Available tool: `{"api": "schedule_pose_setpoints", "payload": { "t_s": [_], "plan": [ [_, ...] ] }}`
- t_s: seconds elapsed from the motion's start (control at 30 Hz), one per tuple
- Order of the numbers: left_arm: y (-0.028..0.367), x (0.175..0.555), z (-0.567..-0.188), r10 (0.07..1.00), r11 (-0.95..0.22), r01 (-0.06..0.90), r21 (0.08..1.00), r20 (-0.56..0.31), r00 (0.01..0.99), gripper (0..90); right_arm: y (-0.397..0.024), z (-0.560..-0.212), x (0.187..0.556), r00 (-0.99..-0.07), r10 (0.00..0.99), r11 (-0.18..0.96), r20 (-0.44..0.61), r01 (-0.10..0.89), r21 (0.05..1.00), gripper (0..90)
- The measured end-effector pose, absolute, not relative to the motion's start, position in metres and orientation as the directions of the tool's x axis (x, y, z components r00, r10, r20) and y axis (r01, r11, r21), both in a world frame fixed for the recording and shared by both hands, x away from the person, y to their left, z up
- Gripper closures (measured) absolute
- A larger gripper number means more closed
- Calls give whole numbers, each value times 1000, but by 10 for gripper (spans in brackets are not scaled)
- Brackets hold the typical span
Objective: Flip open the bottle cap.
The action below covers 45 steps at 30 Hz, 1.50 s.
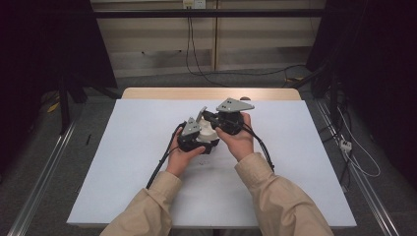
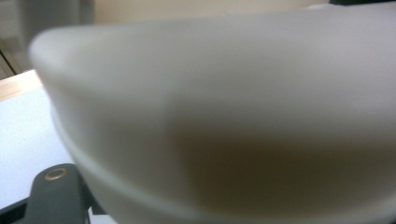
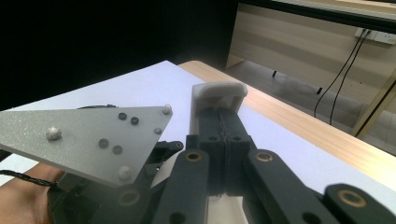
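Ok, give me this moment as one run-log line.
left gripper: shut on white plastic part | right gripper: fingers shut on the part's white tab | both hands above white table cover | part's shape: unclear

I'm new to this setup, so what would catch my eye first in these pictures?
Two hands meet at the middle of the white table top, each with a tool, the left tool and the right tool, both on one small white plastic part. In the right gripper view the right tool's jaws stand shut on a white tab of it.
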<state>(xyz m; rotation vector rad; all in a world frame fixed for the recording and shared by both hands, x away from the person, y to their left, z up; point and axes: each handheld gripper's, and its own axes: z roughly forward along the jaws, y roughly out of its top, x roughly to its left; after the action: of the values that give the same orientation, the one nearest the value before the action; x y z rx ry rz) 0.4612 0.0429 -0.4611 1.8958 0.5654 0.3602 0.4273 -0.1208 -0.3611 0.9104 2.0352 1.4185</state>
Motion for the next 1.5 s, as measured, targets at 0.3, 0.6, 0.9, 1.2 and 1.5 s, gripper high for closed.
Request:
{"api": "schedule_pose_setpoints", "payload": {
  "t_s": [0.3,0.6,0.9,1.2,1.5],
  "plan": [
    [43,461,-461,540,-310,221,925,-19,841,188,-121,-361,430,-657,754,227,-10,246,942,891],
    [43,462,-461,540,-314,217,924,-15,842,188,-118,-360,433,-657,753,238,-25,236,942,893],
    [43,462,-461,539,-313,218,924,-16,842,188,-116,-360,435,-658,753,235,-25,233,944,894],
    [43,462,-461,539,-313,218,924,-16,842,188,-113,-359,438,-661,750,237,-27,231,944,894],
    [43,462,-461,540,-314,218,924,-15,842,188,-111,-359,441,-664,747,240,-31,226,944,892]
  ]
}}
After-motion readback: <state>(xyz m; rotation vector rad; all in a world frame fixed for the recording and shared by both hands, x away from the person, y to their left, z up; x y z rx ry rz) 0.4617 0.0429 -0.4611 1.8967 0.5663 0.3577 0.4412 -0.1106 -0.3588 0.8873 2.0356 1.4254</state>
